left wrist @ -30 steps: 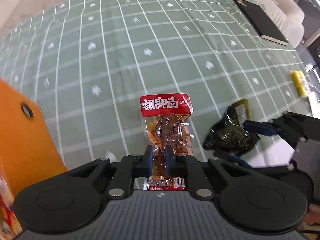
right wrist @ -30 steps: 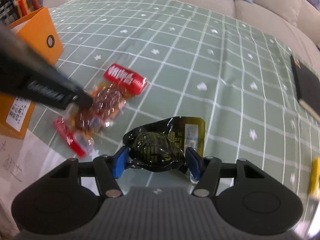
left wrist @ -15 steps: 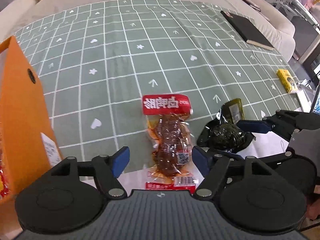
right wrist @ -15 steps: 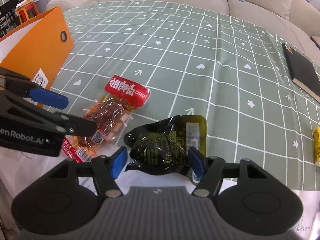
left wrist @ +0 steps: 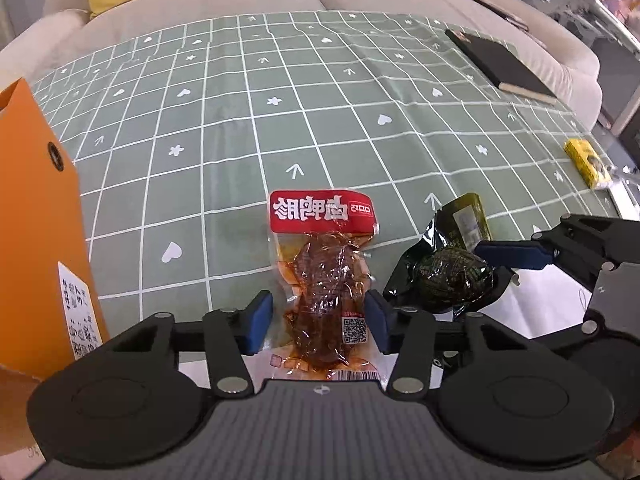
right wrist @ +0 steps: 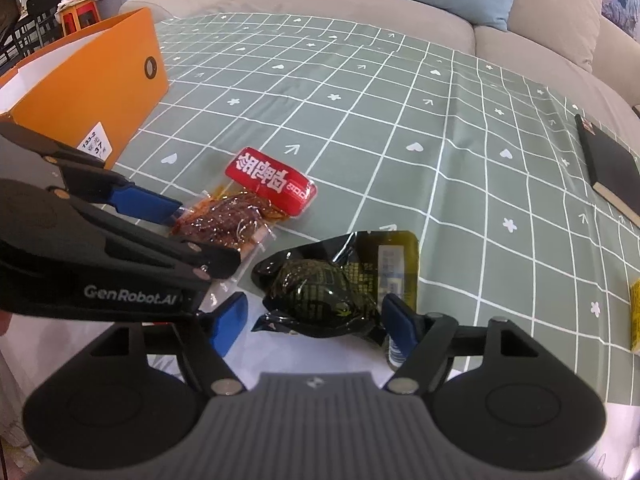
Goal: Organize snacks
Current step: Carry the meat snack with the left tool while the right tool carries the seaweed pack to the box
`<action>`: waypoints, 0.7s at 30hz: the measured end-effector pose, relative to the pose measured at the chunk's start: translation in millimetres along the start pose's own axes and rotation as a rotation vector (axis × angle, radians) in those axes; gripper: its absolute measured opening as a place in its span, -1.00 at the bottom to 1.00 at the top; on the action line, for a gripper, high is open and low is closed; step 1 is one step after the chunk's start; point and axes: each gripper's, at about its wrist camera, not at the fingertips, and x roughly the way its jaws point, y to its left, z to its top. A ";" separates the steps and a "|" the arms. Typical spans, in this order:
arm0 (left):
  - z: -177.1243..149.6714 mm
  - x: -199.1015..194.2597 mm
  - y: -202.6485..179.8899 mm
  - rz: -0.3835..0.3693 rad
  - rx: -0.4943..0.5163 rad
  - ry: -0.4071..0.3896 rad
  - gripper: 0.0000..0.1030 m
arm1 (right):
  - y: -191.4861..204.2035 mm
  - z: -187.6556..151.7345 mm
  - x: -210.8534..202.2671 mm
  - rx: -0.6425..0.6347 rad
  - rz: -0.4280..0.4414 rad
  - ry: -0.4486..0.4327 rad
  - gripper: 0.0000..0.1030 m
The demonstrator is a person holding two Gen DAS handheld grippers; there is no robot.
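orange box (right wrist: 86, 92) stands at the left edge of the green checked tablecloth (left wrist: 320, 120), top open toward the camera in the right wrist view, only a pale inner wall shows, contents cannot be told. in the left wrist view just its orange side with a white label is seen. red-topped meat snack pack (left wrist: 324, 276) lies flat on the cloth near the near edge, its lower end between the blue pads of the left gripper (left wrist: 320, 316); jaws have just been closing in but pads stand a little off the pack on both sides, so open, nothing gripped. dark green snack pouch (right wrist: 332, 284) lies just right of the red pack, between the pads of the right gripper (right wrist: 316, 322); those jaws have just been opening, gaps show on both sides, pouch not held. black notebook (left wrist: 500, 64) far right on the cloth, yellow packet (left wrist: 588, 162) at the right edge. right wrist view alone shows the box opening, the left gripper from the side, and a red stool with papers far left. left wrist view alone shows the qr code on the red pack and a cluttered shelf far right. sofa (right wrist: 520, 20) with yellow and blue cushions behind.
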 end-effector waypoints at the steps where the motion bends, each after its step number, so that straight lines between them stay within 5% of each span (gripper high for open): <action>1: -0.7 -1.6 -0.3 -0.007 -0.007 -0.009 -0.07 | 0.2 1.0 0.8 0.001 0.000 0.000 0.39; 3: -1.0 -3.7 -4.9 0.010 -0.010 -0.017 -0.14 | 0.3 2.5 1.9 0.003 -0.003 -0.001 0.36; 5: -1.4 -6.9 -8.9 0.034 -0.009 -0.038 -0.45 | 1.4 3.5 1.4 -0.004 -0.002 -0.007 0.20; 14: -3.1 -16.5 5.5 -0.014 -0.134 -0.034 -0.53 | 1.2 3.9 -2.3 0.000 -0.018 -0.005 0.14; 21: -1.3 -36.3 12.5 -0.057 -0.175 -0.071 -0.80 | -4.4 4.6 -8.4 0.033 -0.033 -0.014 0.12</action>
